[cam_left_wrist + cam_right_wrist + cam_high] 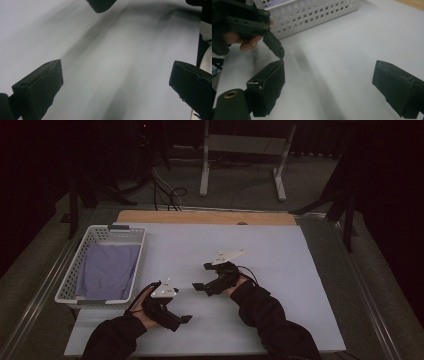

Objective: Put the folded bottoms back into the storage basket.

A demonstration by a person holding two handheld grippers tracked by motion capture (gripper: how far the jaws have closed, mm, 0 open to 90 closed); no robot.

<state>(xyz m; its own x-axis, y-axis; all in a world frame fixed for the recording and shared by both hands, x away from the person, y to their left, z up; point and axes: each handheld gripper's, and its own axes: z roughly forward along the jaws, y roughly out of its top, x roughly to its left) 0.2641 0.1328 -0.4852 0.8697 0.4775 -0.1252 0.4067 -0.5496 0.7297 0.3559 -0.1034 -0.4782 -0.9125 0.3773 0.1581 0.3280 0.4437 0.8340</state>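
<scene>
My left gripper (180,322) lies low over the white board (280,270) near its front edge, held by a hand in a dark sleeve. Its jaws stand wide apart, open, with bare board between them (115,85). My right gripper (201,276) hovers just right of it at the board's middle, pointing left. It is open too, with nothing between its jaws (329,87). In the right gripper view the other hand (247,43) and its gripper (249,22) sit at the upper left. A purple cloth (107,270) lies folded in the white basket (141,251).
The perforated basket (312,15) stands at the board's left edge, close to the left hand. A wooden strip (205,217) runs along the board's far side. Beyond the table are a metal frame (242,160) and floor cables (167,195).
</scene>
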